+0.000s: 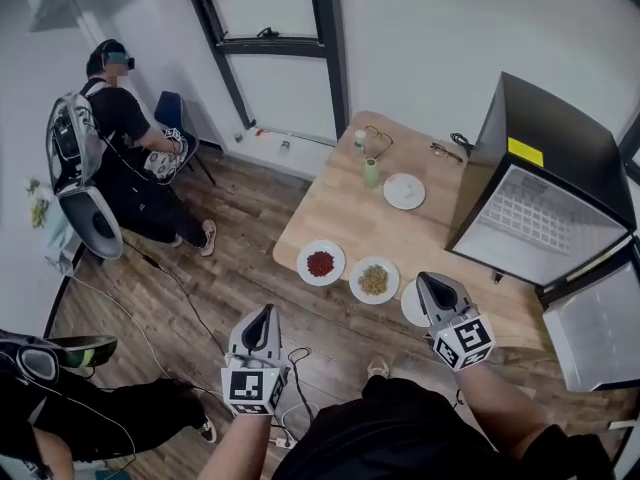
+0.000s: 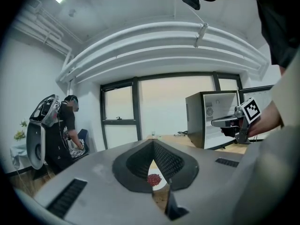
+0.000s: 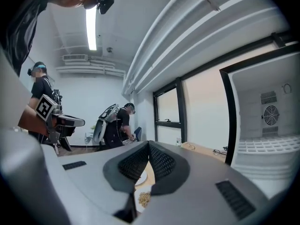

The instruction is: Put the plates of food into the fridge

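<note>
Since both claws are clenched with nothing in them, no plate is picked yet, so the step in hand looks like the reach for a first plate. The left claw [image 1: 262, 320] hangs off the near edge of the table [image 1: 350, 218], over the floor [image 1: 250, 258]; the right claw [image 1: 432, 286] sits over that near edge. The fridge [image 1: 545, 223] stands open at the table's right end, door swung to the near right, inside bare. To do it well, my read: spread the jaws first, come in low and level at a rim, pinch the rim not the food, keep the plate flat on the way to the fridge so nothing slides off. The right claw is nearer the fridge, likely the better carrier. The plate of red food [image 1: 321, 263] lies on the table's near left part, beyond and right of the left claw, apart from it; it shows through the gap under that claw's tips in the left gripper view. The plate of yellowish food [image 1: 374, 280] is just right of it, near and left of the right claw. A third plate [image 1: 407, 304] is partly hidden behind the right claw, contents can't be told. An empty-looking plate [image 1: 404, 191] sits farther back by a green cup [image 1: 371, 172]
</note>
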The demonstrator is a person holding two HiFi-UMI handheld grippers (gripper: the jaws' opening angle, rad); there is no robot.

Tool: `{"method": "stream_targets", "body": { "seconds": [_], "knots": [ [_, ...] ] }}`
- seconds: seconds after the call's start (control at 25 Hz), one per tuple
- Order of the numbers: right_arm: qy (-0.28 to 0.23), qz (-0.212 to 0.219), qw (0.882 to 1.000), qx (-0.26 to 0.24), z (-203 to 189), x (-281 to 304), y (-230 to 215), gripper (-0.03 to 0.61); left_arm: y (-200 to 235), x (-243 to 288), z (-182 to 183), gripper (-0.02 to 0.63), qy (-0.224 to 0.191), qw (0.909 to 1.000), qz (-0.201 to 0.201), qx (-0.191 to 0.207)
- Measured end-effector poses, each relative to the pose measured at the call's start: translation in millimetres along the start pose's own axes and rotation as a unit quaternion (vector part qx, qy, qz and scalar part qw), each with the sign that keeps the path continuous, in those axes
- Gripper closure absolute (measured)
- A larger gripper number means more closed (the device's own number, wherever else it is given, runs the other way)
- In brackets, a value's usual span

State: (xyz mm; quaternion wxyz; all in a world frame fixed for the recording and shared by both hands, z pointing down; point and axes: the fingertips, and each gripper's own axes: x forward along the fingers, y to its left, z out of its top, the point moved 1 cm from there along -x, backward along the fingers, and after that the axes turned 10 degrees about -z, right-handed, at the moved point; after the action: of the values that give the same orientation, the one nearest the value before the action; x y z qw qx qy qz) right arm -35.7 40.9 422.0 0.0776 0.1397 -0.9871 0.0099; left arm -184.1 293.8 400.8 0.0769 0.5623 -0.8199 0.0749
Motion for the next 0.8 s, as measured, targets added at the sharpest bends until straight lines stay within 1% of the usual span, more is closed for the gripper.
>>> {"method": "stream_targets", "body": {
  "seconds": [0.2,0.36,0.48,0.64,0.72,0.8],
  "knots": [
    [0.004,-0.008,1.000,0.015,-7.8,33.8,-49.8,0.557,10.4,55.3,13.6,0.611,-0.005,0.9999,0.010,-0.003],
    [0.002,-0.033,0.999,0.031,-11.8,47.0,-90.3,0.557,8.2,98.7,26.5,0.611,-0.017,0.9998,0.004,0.001],
    [0.006,-0.051,0.998,0.043,-13.9,47.2,-107.0,0.557,2.7,125.8,37.3,0.611,-0.014,0.9996,-0.022,0.012],
    [0.015,-0.071,0.997,0.040,-20.8,48.2,-116.8,0.557,3.4,161.8,45.5,0.611,-0.016,0.9980,-0.056,0.023],
    [0.019,-0.081,0.996,0.040,-25.5,47.1,-115.9,0.557,0.9,181.9,46.9,0.611,-0.020,0.9964,-0.079,0.023],
    [0.022,-0.101,0.994,0.046,-32.1,40.6,-117.5,0.557,-6.2,200.8,45.0,0.611,-0.019,0.9935,-0.109,0.026]
  ]
}}
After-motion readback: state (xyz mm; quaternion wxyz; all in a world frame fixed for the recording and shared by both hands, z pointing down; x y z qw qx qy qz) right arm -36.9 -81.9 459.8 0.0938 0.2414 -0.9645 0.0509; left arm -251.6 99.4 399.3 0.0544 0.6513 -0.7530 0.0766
